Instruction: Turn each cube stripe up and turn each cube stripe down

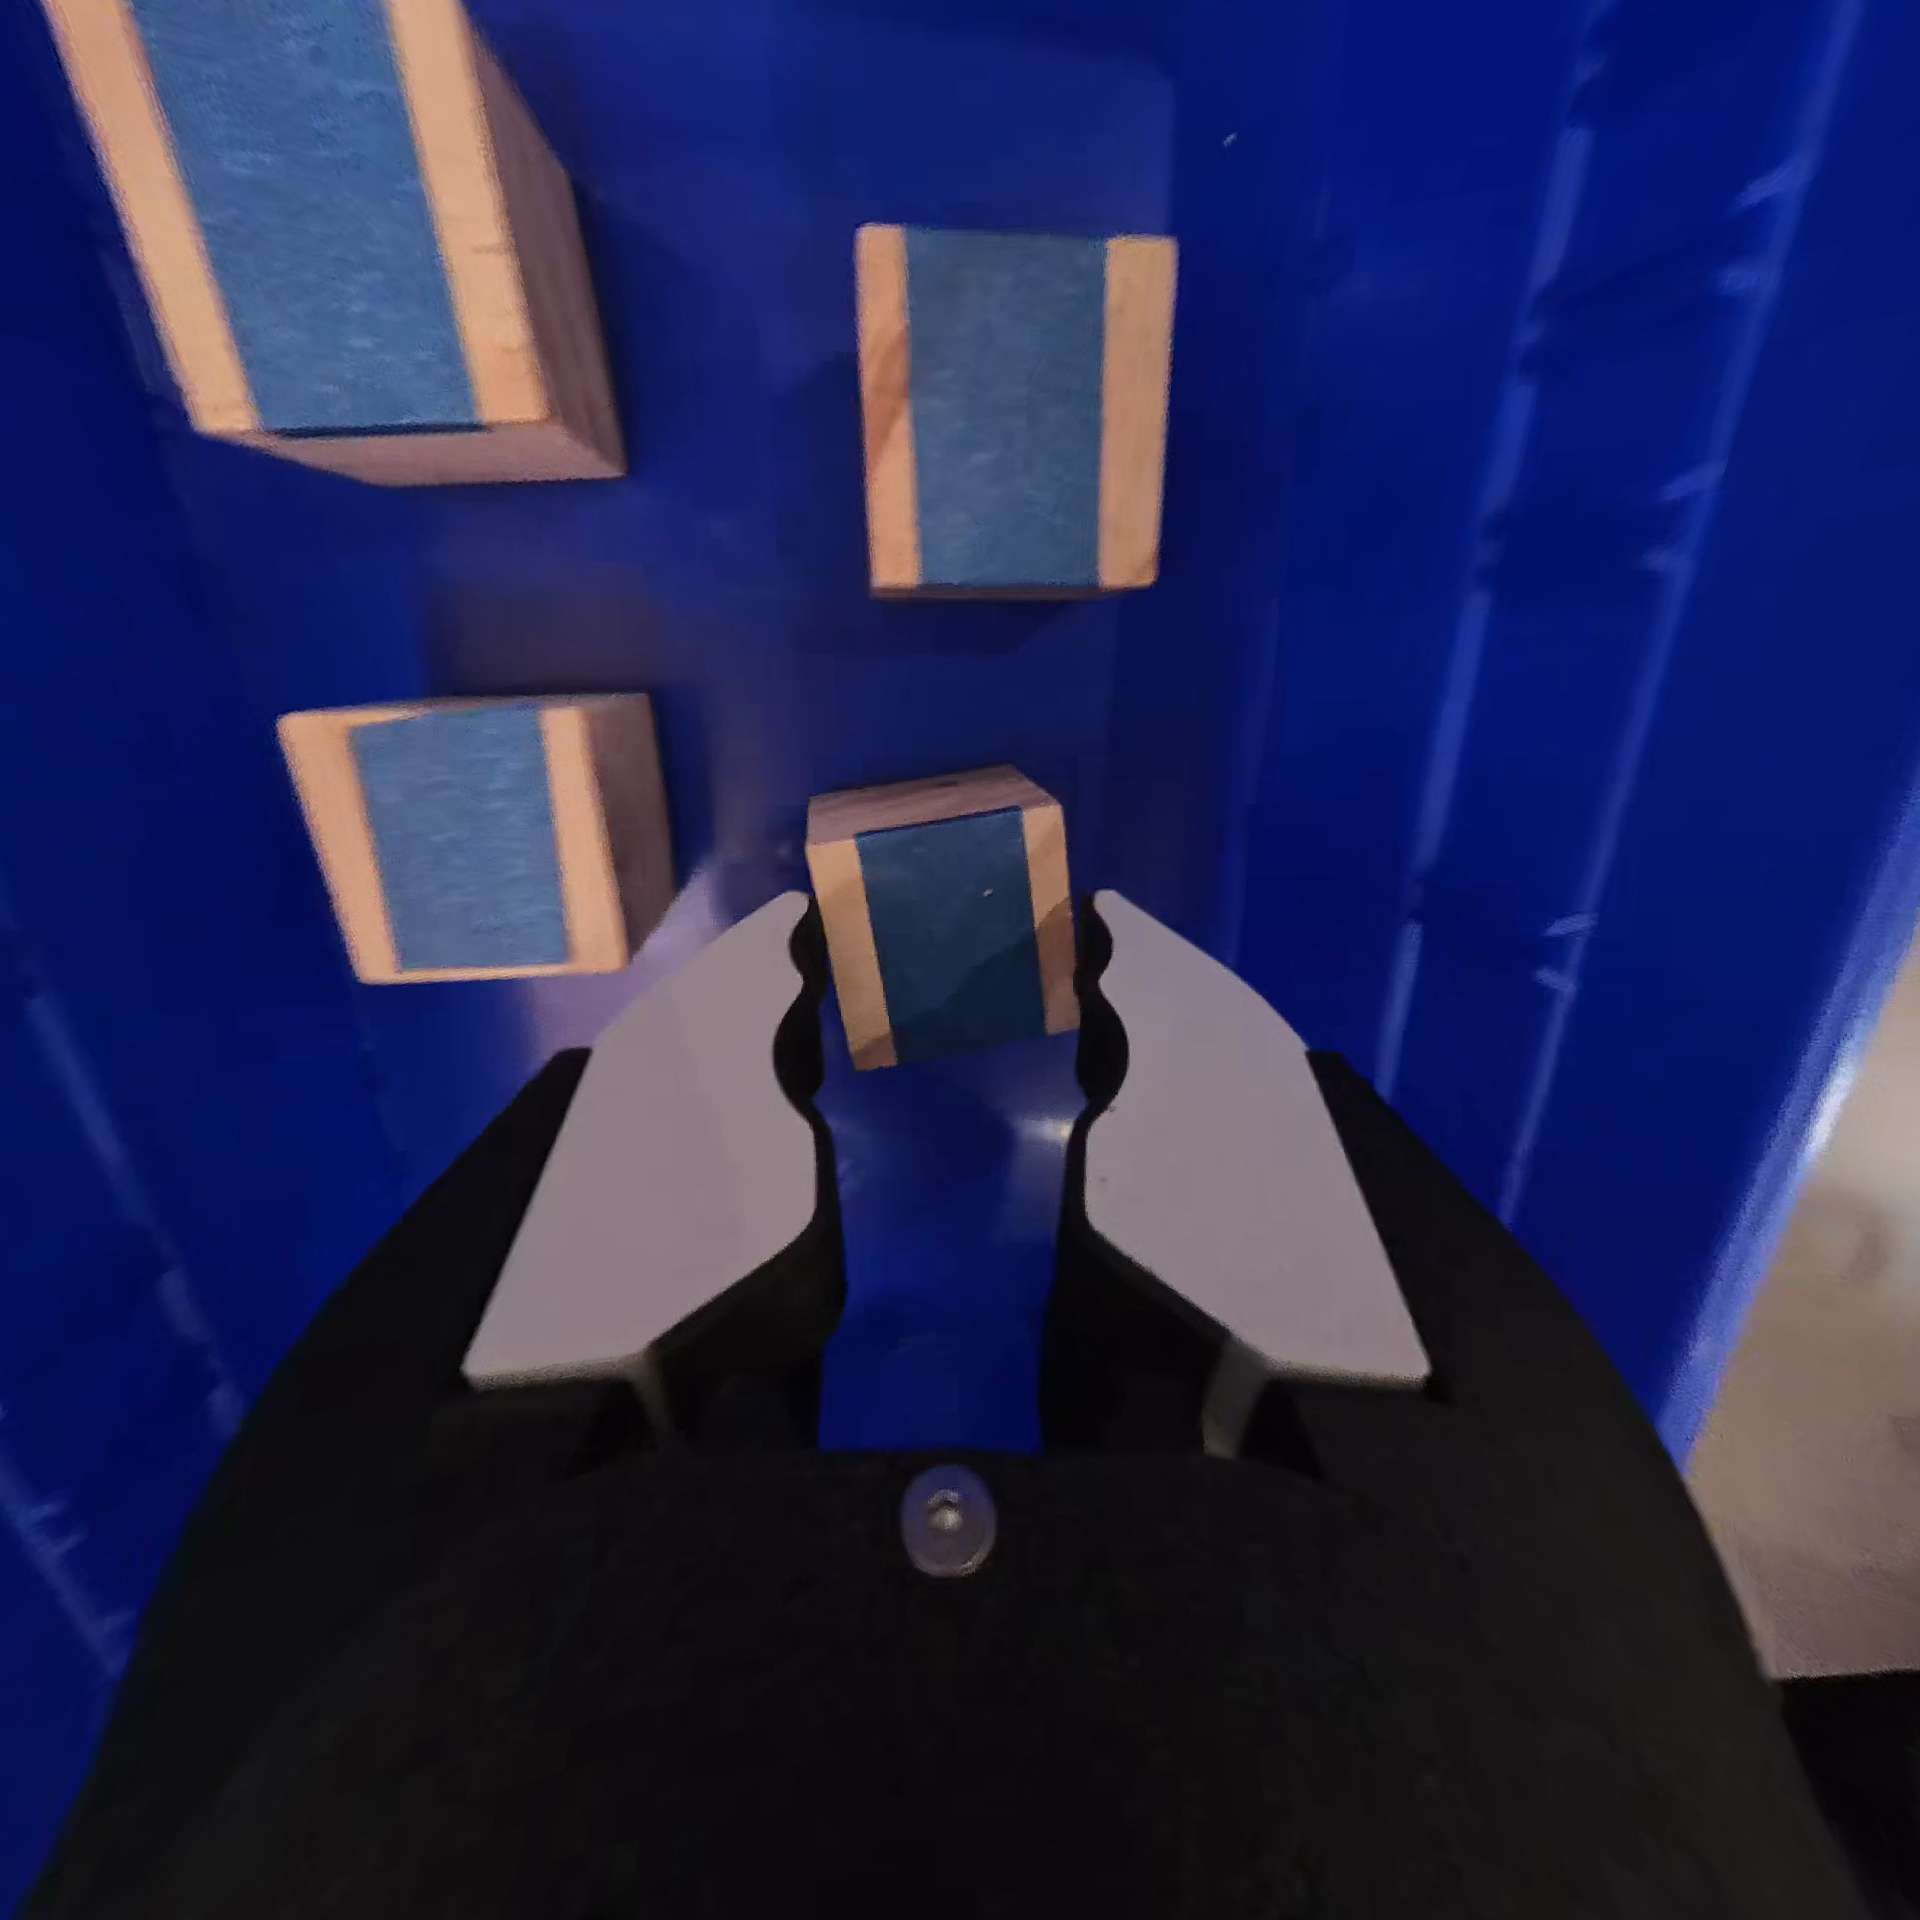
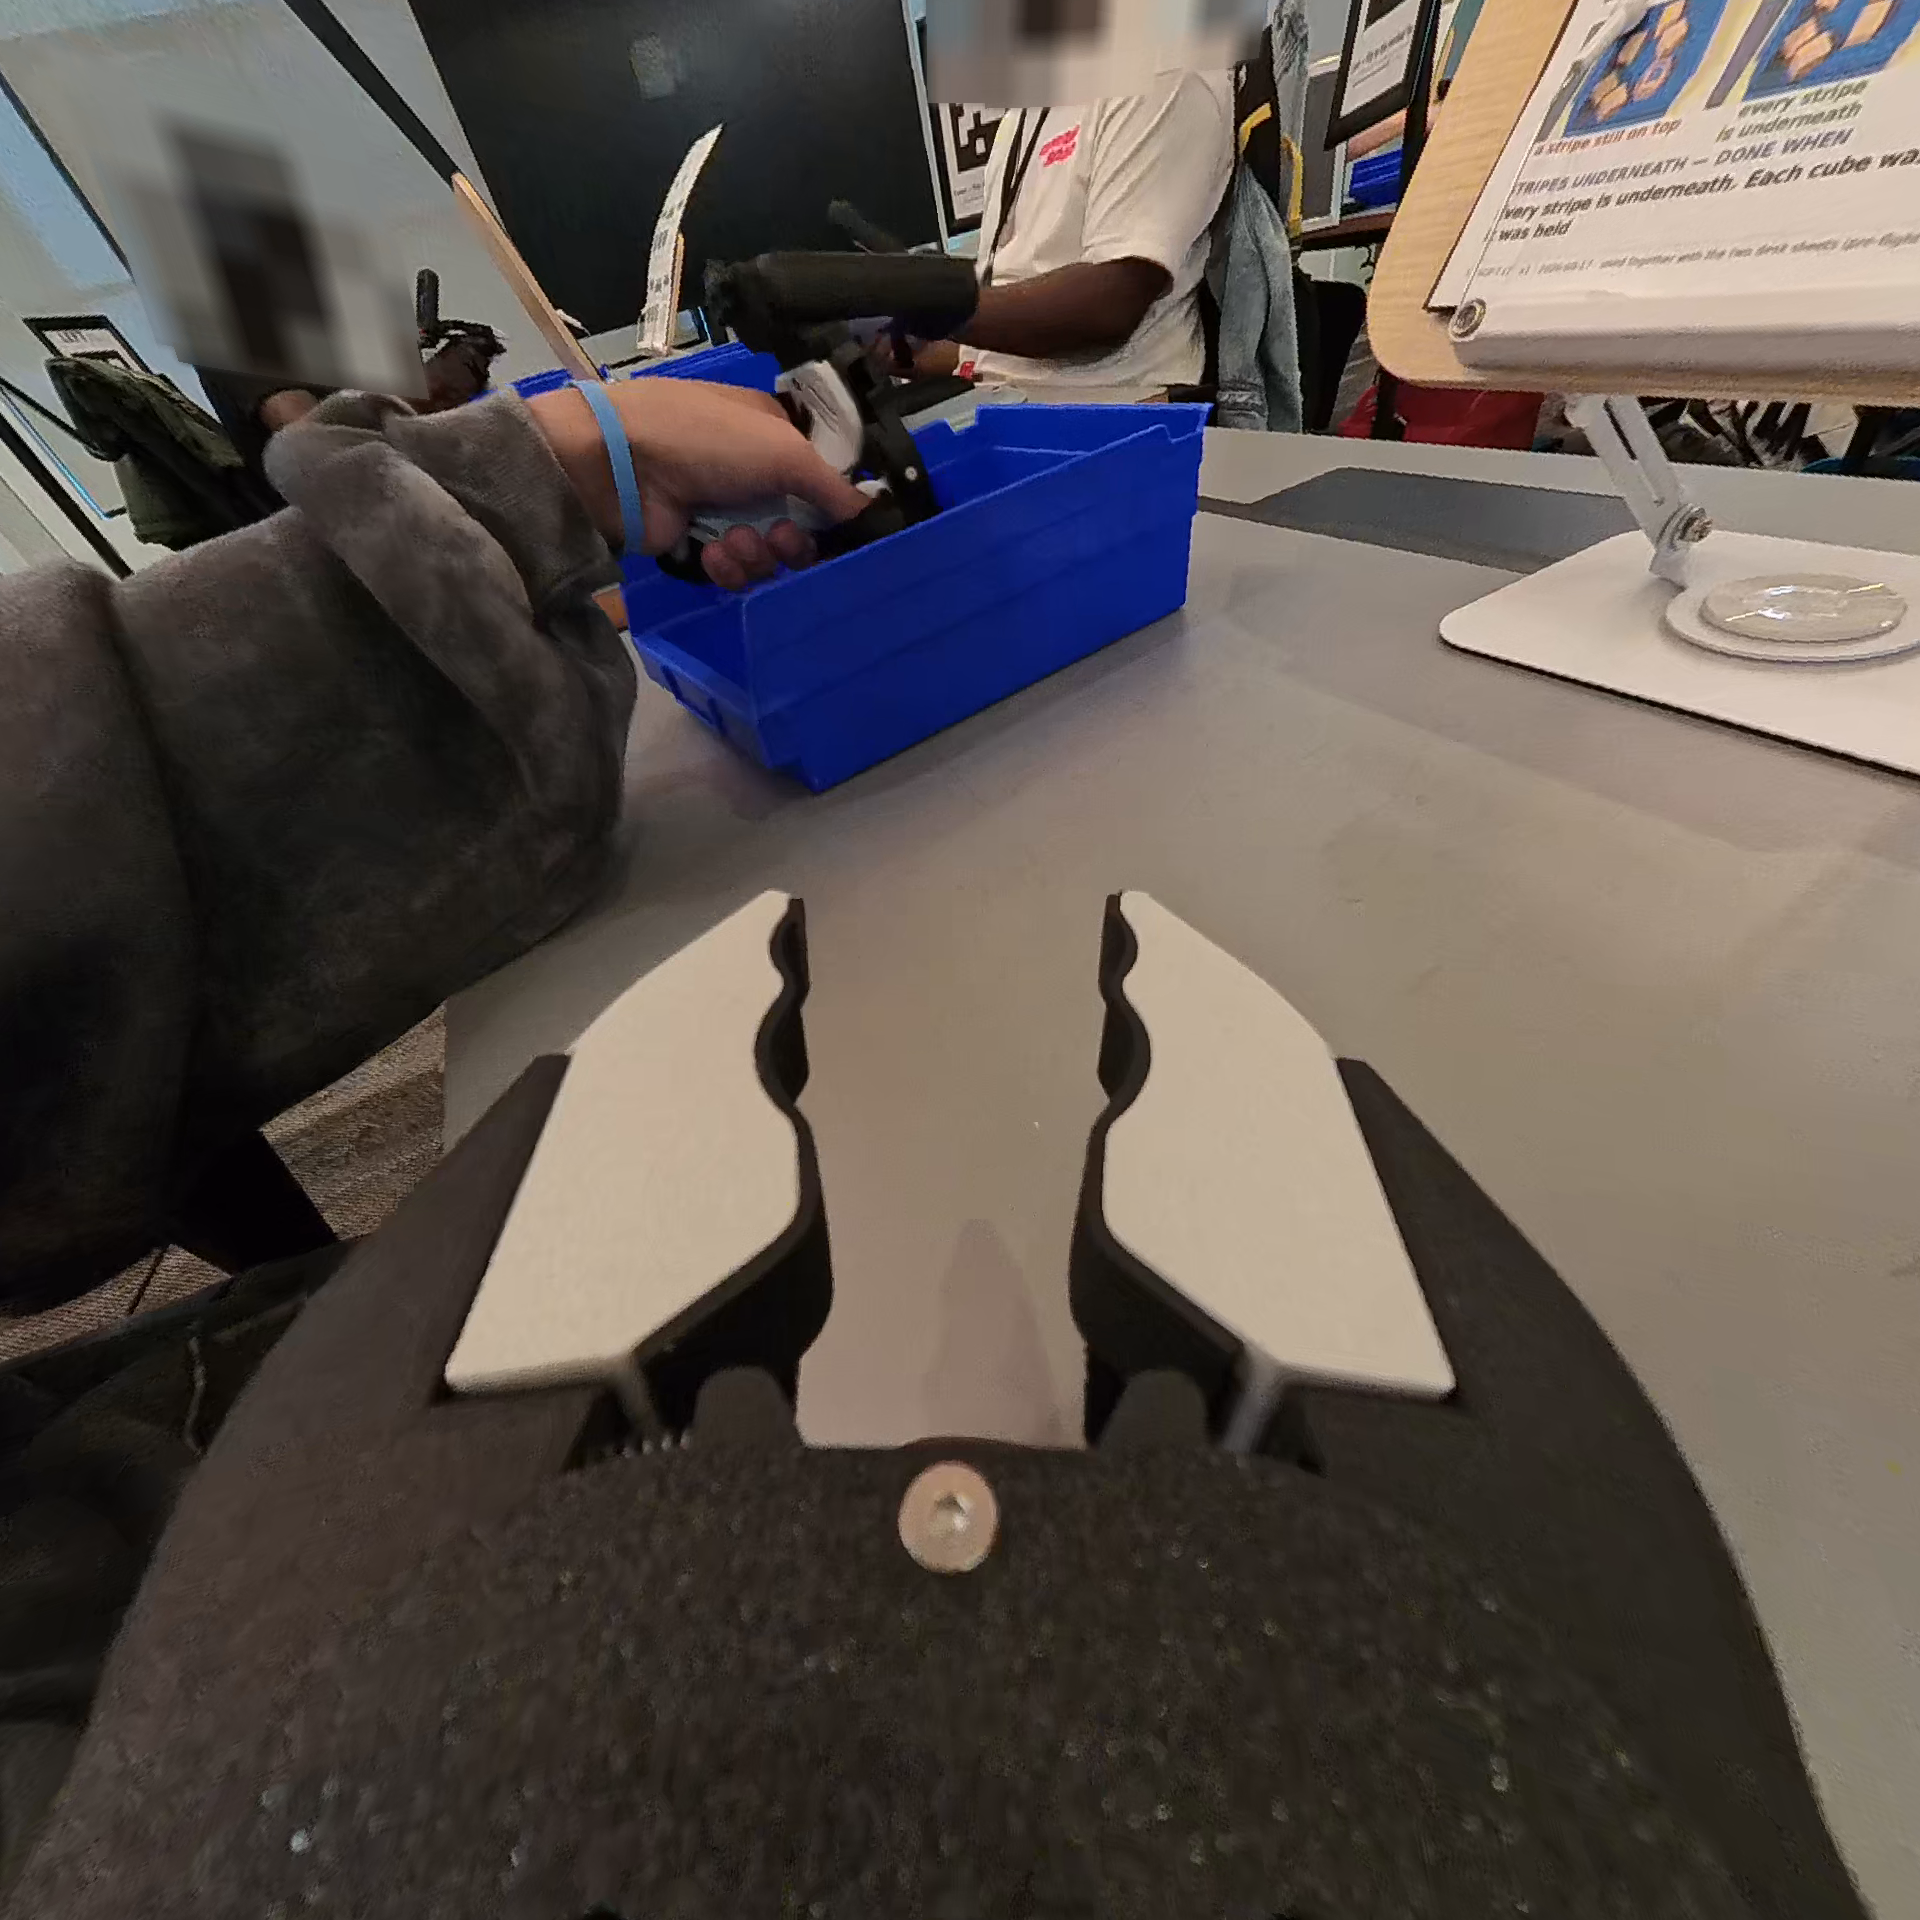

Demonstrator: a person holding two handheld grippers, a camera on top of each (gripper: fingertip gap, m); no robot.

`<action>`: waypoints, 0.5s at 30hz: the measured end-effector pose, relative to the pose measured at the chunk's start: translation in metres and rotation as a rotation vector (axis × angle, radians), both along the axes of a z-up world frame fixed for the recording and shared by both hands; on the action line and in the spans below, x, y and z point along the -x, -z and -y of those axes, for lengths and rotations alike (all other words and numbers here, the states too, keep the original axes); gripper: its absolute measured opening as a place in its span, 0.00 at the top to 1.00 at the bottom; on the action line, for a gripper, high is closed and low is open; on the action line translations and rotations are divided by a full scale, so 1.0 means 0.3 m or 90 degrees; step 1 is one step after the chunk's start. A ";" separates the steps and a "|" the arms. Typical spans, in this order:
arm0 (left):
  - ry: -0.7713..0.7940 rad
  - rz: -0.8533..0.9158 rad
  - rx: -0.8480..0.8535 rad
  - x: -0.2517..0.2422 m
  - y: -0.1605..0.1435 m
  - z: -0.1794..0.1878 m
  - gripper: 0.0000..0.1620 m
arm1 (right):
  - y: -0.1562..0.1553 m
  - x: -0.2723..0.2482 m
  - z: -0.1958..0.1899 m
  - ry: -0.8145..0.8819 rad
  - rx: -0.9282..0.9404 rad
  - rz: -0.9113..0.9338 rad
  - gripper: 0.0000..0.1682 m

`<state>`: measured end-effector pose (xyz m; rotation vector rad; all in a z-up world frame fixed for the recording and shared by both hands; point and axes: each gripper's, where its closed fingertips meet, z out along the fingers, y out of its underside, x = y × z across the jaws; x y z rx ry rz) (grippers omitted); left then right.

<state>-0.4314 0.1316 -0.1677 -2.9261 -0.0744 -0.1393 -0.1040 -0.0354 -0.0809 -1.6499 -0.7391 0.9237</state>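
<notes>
In the left wrist view I look down into a blue bin [image 1: 1507, 520]. My left gripper [image 1: 943, 925] is shut on a wooden cube [image 1: 951, 977], its fingertips pressing the two plain sides. The cube is slightly tilted, with its blue stripe facing the camera. Three more wooden cubes lie on the bin floor with their stripes facing the camera: top left [image 1: 312, 208], top right [image 1: 1013, 410] and middle left [image 1: 462, 836]. My right gripper [image 2: 951, 935] is open and empty over the grey table [image 2: 1351, 883]. The right wrist view shows the left gripper [image 2: 883, 468] reaching into the bin [image 2: 935, 623].
A grey sleeve [image 2: 260, 727] and a hand hold the left gripper at the left. A white stand base [image 2: 1714, 644] carries a board with a printed sheet [image 2: 1714, 156] at the right. Another person in a white shirt [image 2: 1101, 229] sits beyond the table with another blue bin.
</notes>
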 end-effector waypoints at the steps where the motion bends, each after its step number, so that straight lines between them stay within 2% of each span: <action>1: 0.003 -0.003 -0.005 0.018 -0.010 0.010 0.72 | 0.001 -0.002 0.000 0.001 -0.001 0.003 0.68; 4: -0.003 0.091 -0.075 0.028 -0.099 0.034 0.72 | -0.001 -0.019 -0.009 0.010 -0.005 0.005 0.69; 7: 0.031 0.254 -0.186 -0.046 -0.255 0.073 0.73 | -0.005 -0.044 -0.026 0.021 0.003 -0.008 0.69; 12: 0.165 0.535 -0.316 -0.329 -0.510 0.195 0.73 | -0.002 -0.077 -0.058 0.027 0.070 -0.075 0.69; 15: 0.249 0.695 -0.314 -0.540 -0.593 0.283 0.73 | -0.012 -0.089 -0.070 0.025 0.109 -0.117 0.68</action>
